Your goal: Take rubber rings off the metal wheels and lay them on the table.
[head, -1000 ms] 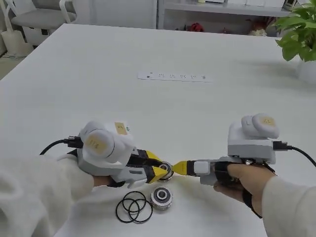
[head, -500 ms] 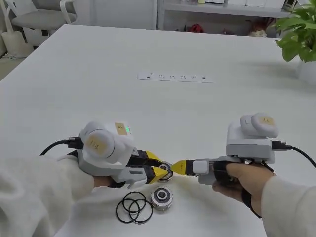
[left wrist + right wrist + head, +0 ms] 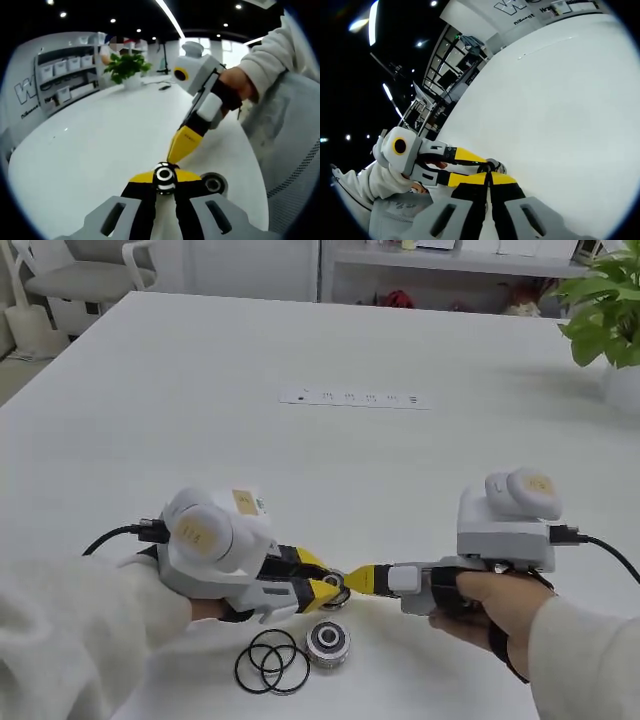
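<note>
At a white desk (image 3: pixel 300 470), a person works a small metal wheel (image 3: pixel 337 587) with two hand-held grippers. The left gripper (image 3: pixel 325 578) has its yellow-tipped fingers clamped on the wheel and holds it just above the desktop. In the left gripper view the wheel (image 3: pixel 165 178) sits face-on between those fingertips, a dark band round a bright hub.

The right gripper (image 3: pixel 360 580) comes in from the opposite side. Its fingers are drawn together into a single yellow wedge, and the tip touches the wheel's rim. Whether a rubber ring is pinched there cannot be told. The right gripper view looks along those closed fingers (image 3: pixel 496 181) to the wheel (image 3: pixel 493 164) and to the left gripper (image 3: pixel 481 166) beyond it.

A second wheel (image 3: pixel 327 639) lies flat on the desk just below the two tips, nearer the person, and appears again in the left gripper view (image 3: pixel 213 183) beside the held one. Touching its left side is a small heap of black rubber rings (image 3: pixel 272 660) (three or four, overlapping), loose on the desktop.

A white power strip (image 3: pixel 355 397) lies farther back at the middle of the desk, well apart from the work. A potted plant (image 3: pixel 605 310) stands at the far right edge.
</note>
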`<state>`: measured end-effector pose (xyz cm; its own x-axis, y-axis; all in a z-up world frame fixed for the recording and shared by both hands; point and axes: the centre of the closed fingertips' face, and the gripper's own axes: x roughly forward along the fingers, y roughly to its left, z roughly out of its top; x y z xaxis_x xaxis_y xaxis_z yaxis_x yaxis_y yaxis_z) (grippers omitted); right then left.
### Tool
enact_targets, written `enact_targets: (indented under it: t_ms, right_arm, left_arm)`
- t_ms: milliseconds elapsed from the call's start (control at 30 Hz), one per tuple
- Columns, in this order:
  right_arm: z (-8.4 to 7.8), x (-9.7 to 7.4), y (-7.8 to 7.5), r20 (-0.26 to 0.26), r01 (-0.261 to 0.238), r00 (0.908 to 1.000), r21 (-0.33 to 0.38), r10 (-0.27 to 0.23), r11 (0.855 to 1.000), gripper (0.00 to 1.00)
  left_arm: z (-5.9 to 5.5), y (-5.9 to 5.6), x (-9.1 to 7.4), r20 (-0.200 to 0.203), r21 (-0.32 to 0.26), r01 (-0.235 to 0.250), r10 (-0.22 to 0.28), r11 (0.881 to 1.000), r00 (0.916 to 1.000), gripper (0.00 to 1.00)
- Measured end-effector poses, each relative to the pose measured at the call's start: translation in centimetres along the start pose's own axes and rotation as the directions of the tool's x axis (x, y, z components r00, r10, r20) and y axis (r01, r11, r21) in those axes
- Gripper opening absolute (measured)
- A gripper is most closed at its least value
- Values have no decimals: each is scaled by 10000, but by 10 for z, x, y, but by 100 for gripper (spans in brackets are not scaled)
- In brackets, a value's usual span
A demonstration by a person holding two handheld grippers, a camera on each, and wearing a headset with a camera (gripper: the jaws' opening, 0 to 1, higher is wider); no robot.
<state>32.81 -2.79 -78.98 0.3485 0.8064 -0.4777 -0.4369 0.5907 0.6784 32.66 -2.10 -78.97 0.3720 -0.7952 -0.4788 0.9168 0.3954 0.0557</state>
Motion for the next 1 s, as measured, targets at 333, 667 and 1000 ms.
enact_targets:
  t_ms: [333,667,1000]
  right_arm:
    - [1,1,3,4,-59,10000,-133,59,9999,0]
    - [2,2,4,16,-119,9999,-157,119,9998,0]
    - [35,-2,47,1236,-1488,9801,-604,1553,9870,0]
  left_arm:
    - [0,0,0,-2,8,-12,12,10000,10000,14]
    - [0,0,-1,-3,8,-20,20,10000,10000,14]
    - [0,0,-1,24,0,-46,46,10000,10000,14]
